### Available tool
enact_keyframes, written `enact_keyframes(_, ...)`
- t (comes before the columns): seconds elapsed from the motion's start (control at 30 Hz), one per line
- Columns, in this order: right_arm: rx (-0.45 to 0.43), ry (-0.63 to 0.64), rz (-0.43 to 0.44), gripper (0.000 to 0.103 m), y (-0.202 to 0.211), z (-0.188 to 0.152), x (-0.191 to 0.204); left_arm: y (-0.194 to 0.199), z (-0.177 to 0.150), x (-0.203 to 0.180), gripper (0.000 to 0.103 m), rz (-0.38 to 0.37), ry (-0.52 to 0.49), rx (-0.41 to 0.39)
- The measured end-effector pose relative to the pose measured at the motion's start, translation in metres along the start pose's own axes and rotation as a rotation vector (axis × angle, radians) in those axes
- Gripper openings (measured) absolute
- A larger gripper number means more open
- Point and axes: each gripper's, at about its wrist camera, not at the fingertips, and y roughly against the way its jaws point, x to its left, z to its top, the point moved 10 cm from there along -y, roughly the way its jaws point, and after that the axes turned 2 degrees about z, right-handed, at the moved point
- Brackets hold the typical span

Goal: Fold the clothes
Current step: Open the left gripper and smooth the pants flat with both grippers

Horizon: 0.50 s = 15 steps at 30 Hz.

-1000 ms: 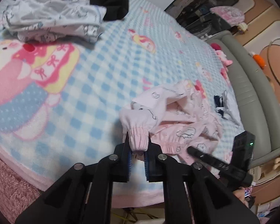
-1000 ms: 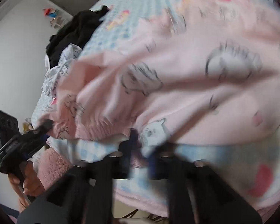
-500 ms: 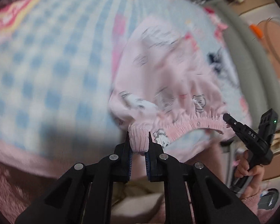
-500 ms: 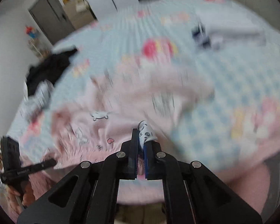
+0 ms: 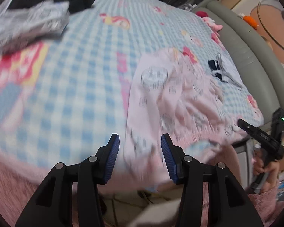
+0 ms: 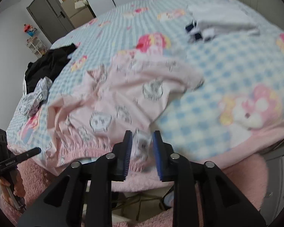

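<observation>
Pink printed pyjama trousers [image 5: 172, 102] lie spread on a checked blanket [image 5: 75, 75] ahead of the left gripper [image 5: 140, 156] and right gripper [image 6: 142, 147], jaws parted, nothing clamped.

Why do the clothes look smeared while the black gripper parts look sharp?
Left wrist view: motion blur smears the pink garment and blanket; the left gripper stays crisp. Right wrist view: same blur, right gripper sharp; fisheye bends the edges.
</observation>
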Motion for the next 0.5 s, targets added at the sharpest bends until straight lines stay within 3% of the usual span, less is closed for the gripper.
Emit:
enact_keyframes(0.17,-0.020,0.064,0.051,0.028,-0.005,0.038,0.026,-0.008,0.054,-0.008,0.048,0.080,-0.097,-0.081)
enact_keyframes(0.23,-0.005,0.096,0.069,0.031,-0.019,0.048,0.039,-0.020,0.083,-0.021,0.048,0.080,-0.151,-0.096)
enact_keyframes(0.3,0.019,0.128,0.085,0.031,-0.038,0.057,0.053,-0.039,0.107,-0.025,0.048,0.069,-0.186,-0.074)
enact_keyframes(0.43,0.066,0.194,0.117,0.031,-0.076,0.074,0.080,-0.089,0.120,-0.011,0.046,0.066,-0.138,0.057)
enact_keyframes(0.5,0.094,0.223,0.129,0.031,-0.096,0.080,0.092,-0.104,0.107,-0.016,0.046,-0.008,-0.144,0.121)
